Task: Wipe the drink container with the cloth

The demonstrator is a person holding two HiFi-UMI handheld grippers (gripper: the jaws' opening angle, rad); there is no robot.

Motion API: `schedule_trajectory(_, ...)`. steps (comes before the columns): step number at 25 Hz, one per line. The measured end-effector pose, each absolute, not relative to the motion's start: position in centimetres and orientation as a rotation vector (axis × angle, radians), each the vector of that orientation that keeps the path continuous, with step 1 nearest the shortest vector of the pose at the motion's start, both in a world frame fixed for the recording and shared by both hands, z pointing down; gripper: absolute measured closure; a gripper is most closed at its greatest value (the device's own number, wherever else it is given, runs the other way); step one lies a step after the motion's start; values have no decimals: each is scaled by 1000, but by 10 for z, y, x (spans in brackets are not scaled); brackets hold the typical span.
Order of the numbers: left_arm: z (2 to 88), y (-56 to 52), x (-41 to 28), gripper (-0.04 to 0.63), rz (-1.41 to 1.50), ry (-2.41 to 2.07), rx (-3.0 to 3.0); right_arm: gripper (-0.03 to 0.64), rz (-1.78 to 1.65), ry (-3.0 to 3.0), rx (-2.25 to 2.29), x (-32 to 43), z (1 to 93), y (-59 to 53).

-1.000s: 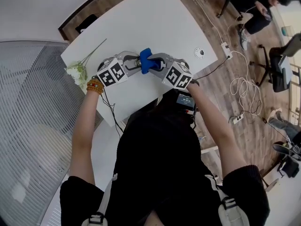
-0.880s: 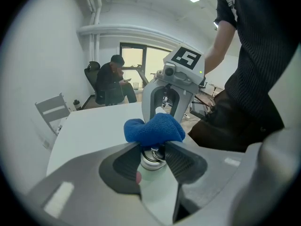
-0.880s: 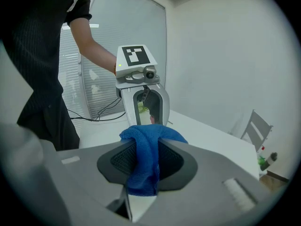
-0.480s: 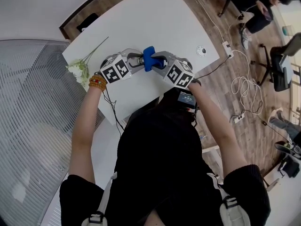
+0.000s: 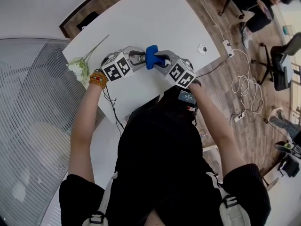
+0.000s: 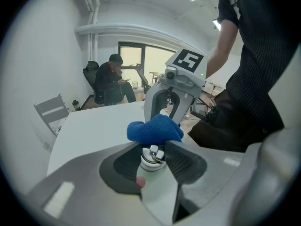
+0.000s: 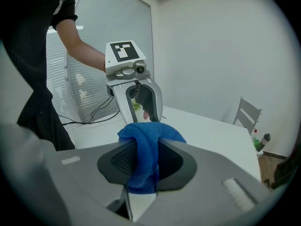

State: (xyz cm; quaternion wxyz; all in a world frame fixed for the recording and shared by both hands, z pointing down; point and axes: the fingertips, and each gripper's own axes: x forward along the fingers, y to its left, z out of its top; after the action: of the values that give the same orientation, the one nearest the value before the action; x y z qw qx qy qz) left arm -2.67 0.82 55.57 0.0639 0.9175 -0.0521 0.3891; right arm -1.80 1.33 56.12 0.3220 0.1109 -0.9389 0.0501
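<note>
Over the white table (image 5: pixel 155 22) the two grippers meet. My left gripper (image 5: pixel 140 58) is shut on a small drink container (image 6: pixel 151 157) with a silvery cap, gripped between its dark pads. My right gripper (image 5: pixel 157 60) is shut on a blue cloth (image 7: pixel 143 161), which hangs folded between its jaws. The blue cloth (image 6: pixel 155 128) lies over the container's top, and shows as a blue lump (image 5: pixel 151 56) between both grippers in the head view. Most of the container's body is hidden by the left jaws.
A bunch of white flowers (image 5: pixel 77 69) lies at the table's left edge. A small round object (image 5: pixel 201 49) sits near the right edge. Cables (image 5: pixel 240 86) trail on the wooden floor, and a seated person (image 5: pixel 254 4) with office chairs is at the far right.
Both grippers, with cloth and container, have shifted slightly up and to the right over the table. Grips are unchanged.
</note>
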Motion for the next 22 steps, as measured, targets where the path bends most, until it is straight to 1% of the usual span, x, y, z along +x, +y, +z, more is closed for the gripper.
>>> schedule_trajectory(7,551,7,-22,426,1172,-154,2775,499,174,-2449,336,-9,567,13)
schedule_trajectory(14,554,8,-24,425,1202,-139,2774,500,225,-2394,358,-12,592,11)
schedule_trajectory(22,551,7,-21,425,1200,-140,2774,503,219,-2380,314,-12,594,11)
